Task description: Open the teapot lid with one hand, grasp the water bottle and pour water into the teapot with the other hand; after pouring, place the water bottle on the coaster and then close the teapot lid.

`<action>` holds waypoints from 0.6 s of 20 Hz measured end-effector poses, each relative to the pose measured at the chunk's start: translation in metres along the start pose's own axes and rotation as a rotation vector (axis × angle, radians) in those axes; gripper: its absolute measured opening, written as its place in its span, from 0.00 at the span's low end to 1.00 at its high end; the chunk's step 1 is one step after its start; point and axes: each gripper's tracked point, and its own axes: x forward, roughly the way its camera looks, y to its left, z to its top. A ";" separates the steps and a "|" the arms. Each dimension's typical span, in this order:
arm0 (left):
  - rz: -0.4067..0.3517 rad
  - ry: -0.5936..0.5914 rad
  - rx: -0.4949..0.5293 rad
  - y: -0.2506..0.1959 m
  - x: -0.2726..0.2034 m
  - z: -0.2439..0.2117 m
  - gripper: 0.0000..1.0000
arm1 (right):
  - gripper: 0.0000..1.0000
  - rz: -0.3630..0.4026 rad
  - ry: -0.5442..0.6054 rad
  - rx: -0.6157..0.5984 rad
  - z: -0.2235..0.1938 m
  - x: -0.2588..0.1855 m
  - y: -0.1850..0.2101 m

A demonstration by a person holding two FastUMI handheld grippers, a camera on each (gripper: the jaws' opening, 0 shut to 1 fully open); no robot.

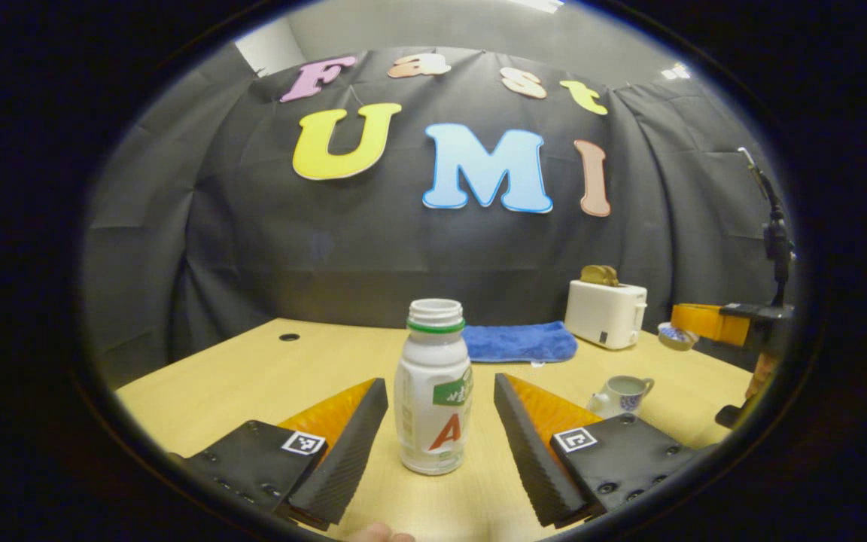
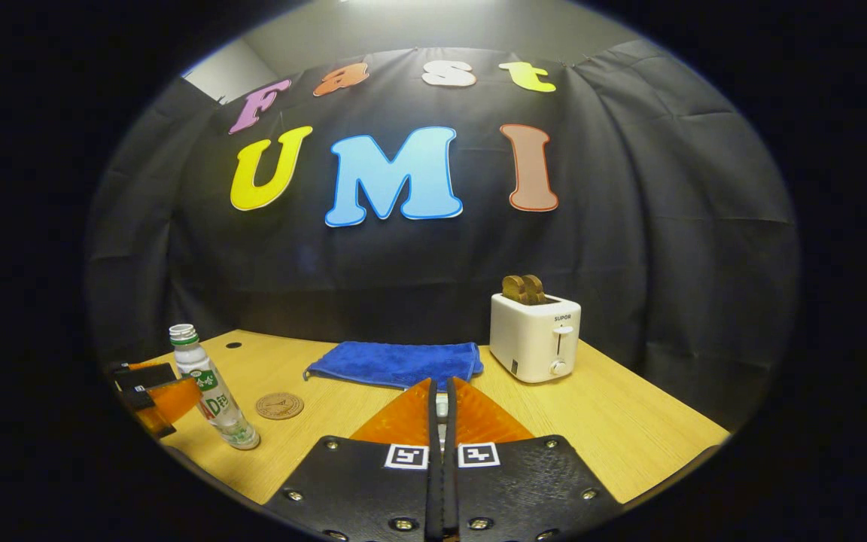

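teapot (image 1: 618, 395): lower body hidden behind jaws | left gripper (image 2: 149, 399): cut by edge, grip unclear

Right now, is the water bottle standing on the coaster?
No, the water bottle stands on the bare table, beside the coaster.

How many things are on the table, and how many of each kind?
Water bottle: 1
Teapot: 1
Coaster: 1
Blue cloth: 1
Toaster: 1
Total: 5

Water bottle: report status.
Left gripper open, fingers astride water bottle, not touching. Right gripper shut on teapot lid. Teapot open. Coaster free.
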 end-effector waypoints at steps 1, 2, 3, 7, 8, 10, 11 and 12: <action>0.014 0.014 0.010 0.003 0.004 -0.006 1.00 | 0.00 0.003 -0.006 0.007 0.002 -0.001 -0.001; 0.021 0.027 0.014 0.004 0.009 -0.011 1.00 | 0.00 0.007 -0.010 0.013 0.003 -0.002 -0.003; 0.020 0.042 0.011 0.005 0.014 -0.018 1.00 | 0.00 0.010 -0.009 0.015 0.003 -0.001 -0.004; 0.004 0.095 0.010 0.002 0.032 -0.037 1.00 | 0.00 0.019 0.005 0.022 -0.004 0.002 -0.008; 0.004 0.102 0.013 0.002 0.036 -0.041 1.00 | 0.00 0.023 0.010 0.031 -0.006 0.003 -0.009; 0.002 0.120 0.019 0.001 0.043 -0.047 1.00 | 0.00 0.022 0.017 0.037 -0.010 0.006 -0.011; 0.005 0.131 0.026 0.002 0.045 -0.052 1.00 | 0.00 0.021 0.020 0.035 -0.011 0.007 -0.012; 0.006 0.136 0.028 0.002 0.047 -0.053 1.00 | 0.00 0.022 0.023 0.032 -0.013 0.008 -0.012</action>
